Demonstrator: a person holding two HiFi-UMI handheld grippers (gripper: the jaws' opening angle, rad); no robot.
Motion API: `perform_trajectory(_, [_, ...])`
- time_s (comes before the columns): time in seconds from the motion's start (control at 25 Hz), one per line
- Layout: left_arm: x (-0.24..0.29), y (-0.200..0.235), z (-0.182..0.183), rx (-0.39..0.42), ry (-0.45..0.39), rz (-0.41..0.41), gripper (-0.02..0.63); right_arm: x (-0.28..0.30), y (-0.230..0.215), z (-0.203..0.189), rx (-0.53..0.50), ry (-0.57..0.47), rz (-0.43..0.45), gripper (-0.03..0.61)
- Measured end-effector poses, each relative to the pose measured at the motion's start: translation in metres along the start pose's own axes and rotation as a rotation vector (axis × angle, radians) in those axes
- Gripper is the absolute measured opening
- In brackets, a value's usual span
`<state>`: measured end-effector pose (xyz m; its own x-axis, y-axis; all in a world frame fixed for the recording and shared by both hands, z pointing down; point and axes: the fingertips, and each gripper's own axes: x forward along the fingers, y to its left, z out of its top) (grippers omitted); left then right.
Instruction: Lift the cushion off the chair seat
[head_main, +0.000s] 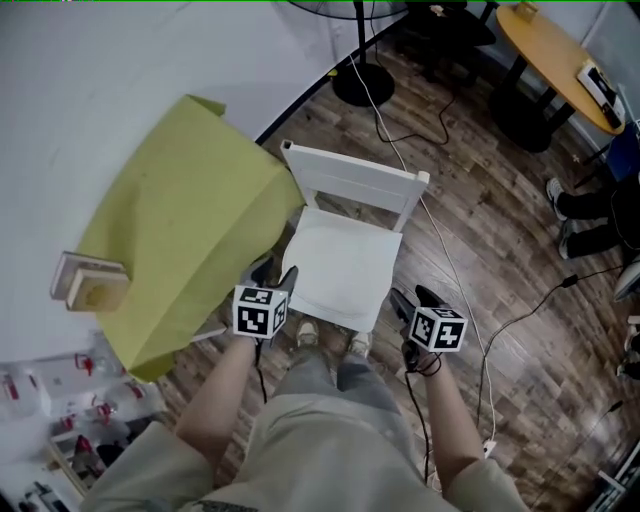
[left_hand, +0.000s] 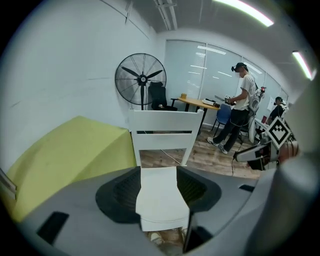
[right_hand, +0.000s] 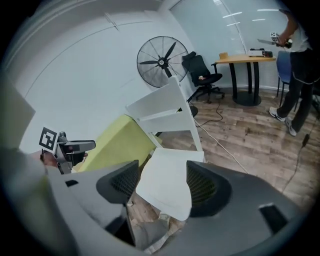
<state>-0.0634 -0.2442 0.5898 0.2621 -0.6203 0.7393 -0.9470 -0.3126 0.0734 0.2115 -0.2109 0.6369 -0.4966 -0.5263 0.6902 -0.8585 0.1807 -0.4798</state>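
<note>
A flat white cushion lies square on the seat. The white chair stands upright, its backrest just behind the cushion.

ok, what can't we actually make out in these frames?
- Cushion border: head view, white on the white chair, too low-contrast.
- Cushion sides: left gripper view, covered by the pads of the left gripper.
- Chair legs: head view, hidden under the seat.
- Fan head: head view, cut off by the top edge.
</note>
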Motion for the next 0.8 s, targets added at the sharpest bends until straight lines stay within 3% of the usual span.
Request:
perform_trajectory(0.2, [0.047,0.015,-0.035,0.040,0.095,-0.024,0.225,0.035,-0.022,-0.021,0.036,0.054,-0.035,0.298])
perform_trajectory(0.64, [0.151,0.065,-0.102,0.014,0.255,-0.079,0.240,0.110,-0.063,-0.082,0.129,0.127,-0.132,0.301])
perform_trajectory(0.8, [0.189,0.085,-0.124,0.046,0.287,-0.079,0.241,0.139,-0.081,-0.098,0.145,0.135,-0.163,0.301])
